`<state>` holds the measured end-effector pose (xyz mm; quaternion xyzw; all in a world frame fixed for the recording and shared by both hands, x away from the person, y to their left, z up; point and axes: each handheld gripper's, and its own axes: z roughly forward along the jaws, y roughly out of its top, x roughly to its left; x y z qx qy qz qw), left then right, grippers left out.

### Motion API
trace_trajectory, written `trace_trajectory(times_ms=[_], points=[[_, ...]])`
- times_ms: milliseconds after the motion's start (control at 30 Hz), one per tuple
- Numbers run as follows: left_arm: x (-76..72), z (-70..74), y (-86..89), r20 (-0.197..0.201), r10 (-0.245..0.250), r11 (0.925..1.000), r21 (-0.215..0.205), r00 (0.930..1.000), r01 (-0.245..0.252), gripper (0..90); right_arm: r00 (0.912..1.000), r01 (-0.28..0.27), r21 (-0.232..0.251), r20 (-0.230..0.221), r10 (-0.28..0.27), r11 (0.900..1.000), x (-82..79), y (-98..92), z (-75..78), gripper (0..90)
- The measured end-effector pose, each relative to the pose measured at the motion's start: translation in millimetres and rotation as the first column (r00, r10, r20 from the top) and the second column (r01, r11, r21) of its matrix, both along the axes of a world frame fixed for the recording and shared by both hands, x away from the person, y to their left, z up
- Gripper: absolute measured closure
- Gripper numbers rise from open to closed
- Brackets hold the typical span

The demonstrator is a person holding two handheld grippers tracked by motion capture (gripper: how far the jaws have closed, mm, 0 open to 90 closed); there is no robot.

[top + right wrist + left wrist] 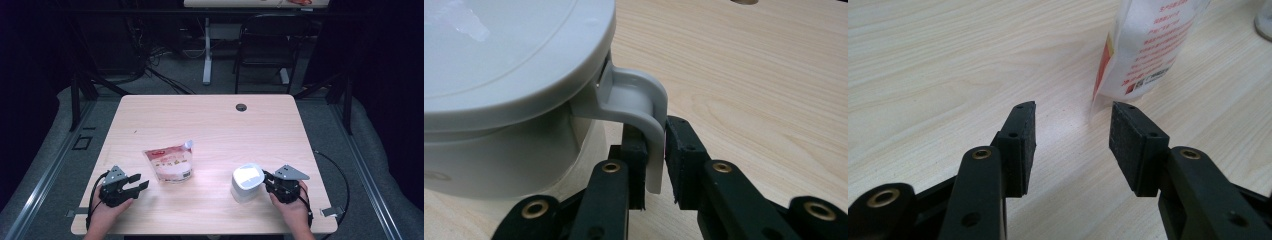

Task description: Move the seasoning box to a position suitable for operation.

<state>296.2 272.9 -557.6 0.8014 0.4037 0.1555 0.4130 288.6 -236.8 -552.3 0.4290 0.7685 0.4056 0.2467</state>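
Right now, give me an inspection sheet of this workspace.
Surface: light wood table, a grommet hole near its far edge.
Job's things: white lidded jug upright at the right; pouch with spout at mid-left.
Clutter: nothing seen.
Grippers: left gripper open, short of the pouch; right gripper shut on the jug's handle.
Cables: one trails from each gripper; the right cable loops off the table edge.
Surroundings: chair and second table's leg behind.

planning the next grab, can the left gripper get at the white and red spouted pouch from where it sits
Probably yes: the left gripper is open, pointed at the white and red spouted pouch, with bare wooden table between.
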Motion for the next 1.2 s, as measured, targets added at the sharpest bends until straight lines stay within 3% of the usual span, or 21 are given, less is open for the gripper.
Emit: trace_trajectory(times_ms=[500, 767, 1100, 1200], points=[[-0.4, 0.0, -1.8, 0.005, -0.005, 1.0, 0.001, 1.0, 0.005, 53.7, 0.9996, 0.025, -0.012, -0.01, -0.026, 1.0, -8.6, 4.5, 1.8, 81.6], [-0.3, 0.0, -1.5, 0.006, -0.005, 1.0, 0.004, 1.0, 0.005, 53.7, 0.9972, 0.064, 0.019, -0.039, -0.063, 0.998, -17.3, 7.7, 3.2, 80.6], [-1.4, 0.8, -1.9, 0.01, -0.008, 1.0, 0.006, 0.9999, 0.007, 53.7, 0.9968, 0.027, 0.032, -0.076, -0.025, 0.999, -26.3, 2.9, 4.9, 80.3], [-2.0, 1.0, -2.1, 0.01, -0.009, 0.9999, 0.008, 0.9999, 0.009, 53.7, 0.9969, 0.022, 0.004, -0.076, -0.022, 1.0, -28.6, 3.4, 6.3, 81.4]])
